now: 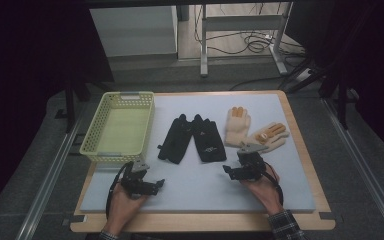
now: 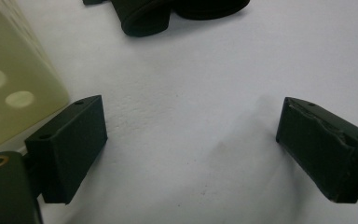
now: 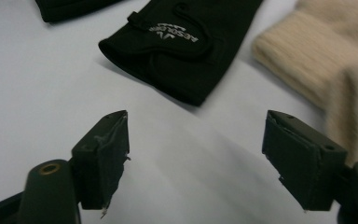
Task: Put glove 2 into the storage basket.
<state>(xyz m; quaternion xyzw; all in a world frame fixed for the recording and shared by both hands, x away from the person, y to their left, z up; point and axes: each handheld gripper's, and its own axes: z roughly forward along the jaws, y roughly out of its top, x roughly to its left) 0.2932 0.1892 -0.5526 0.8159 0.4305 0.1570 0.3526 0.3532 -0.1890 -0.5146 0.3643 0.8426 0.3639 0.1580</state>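
Observation:
Two black gloves lie side by side at the middle of the white mat. To their right lie two beige knit gloves with orange fingertips. My right gripper hovers just in front of the nearer beige glove. Its jaws stand open over bare mat, with the cuff of a black glove ahead and a beige cuff to the right. My left gripper rests low at the front left, open with nothing between its jaws. A black glove cuff lies farther ahead.
A pale yellow-green plastic basket stands at the mat's back left; its corner is close beside my left jaw. The mat lies on a wooden board. Metal rails run along both sides, and table legs and cables stand beyond.

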